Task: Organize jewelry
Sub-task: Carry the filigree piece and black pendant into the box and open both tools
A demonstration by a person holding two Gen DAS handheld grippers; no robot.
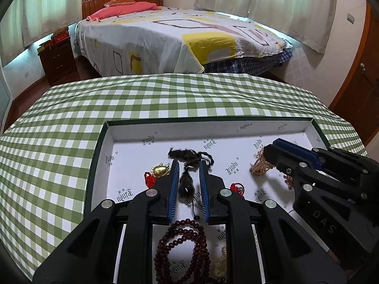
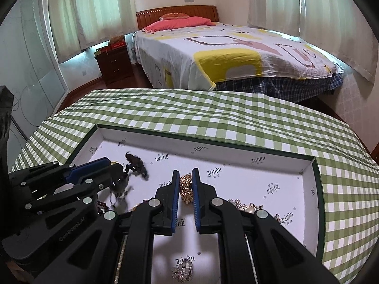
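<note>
A shallow white-lined box with a dark green rim sits on a green checked table and holds the jewelry. My left gripper is partly open around a dark stone pendant on a black cord; its pads do not touch it. My right gripper is closed on a gold chain, which also shows in the left wrist view. A dark red bead string, a gold charm on red cord and a silver flower ring lie in the box.
The green checked tablecloth covers the table around the box. More gold and pearl pieces lie at the box's right side. A bed and a dark nightstand stand beyond the table.
</note>
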